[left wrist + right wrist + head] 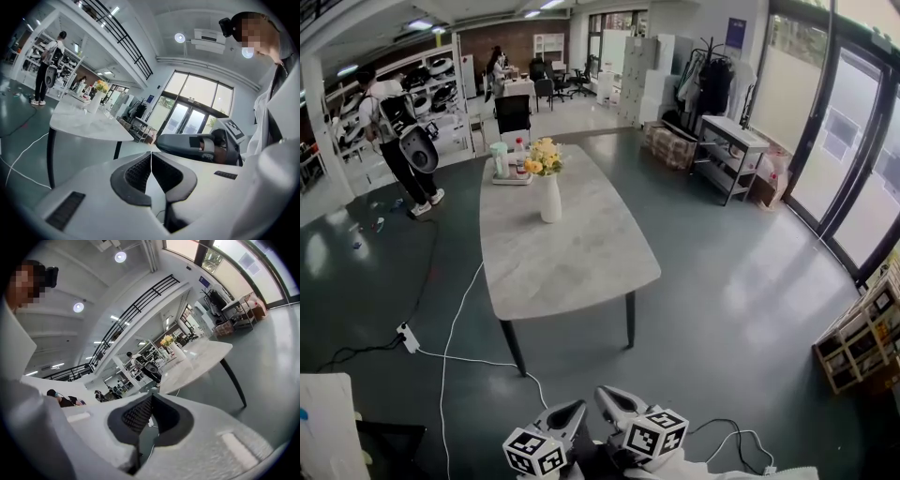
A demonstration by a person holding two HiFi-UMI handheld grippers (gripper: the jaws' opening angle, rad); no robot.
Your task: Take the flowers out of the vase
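Yellow flowers (545, 157) stand in a white vase (550, 200) on the far half of a grey marble table (572, 262). Both grippers sit low at the near edge of the head view, well short of the table. My left gripper (574, 412) is shut with nothing in it, and its pads meet at the tips (151, 157). My right gripper (612, 398) is also shut and empty (152, 398). The flowers (101, 86) and vase (96, 103) look small and distant in the left gripper view. In the right gripper view the flowers (167, 341) and vase (177, 352) are equally far.
A tray with bottles (511, 171) sits behind the vase. A white cable (450, 328) and a power strip (409, 337) lie on the floor left of the table. A person with a backpack (398, 141) stands far left. A wooden rack (862, 337) is at the right.
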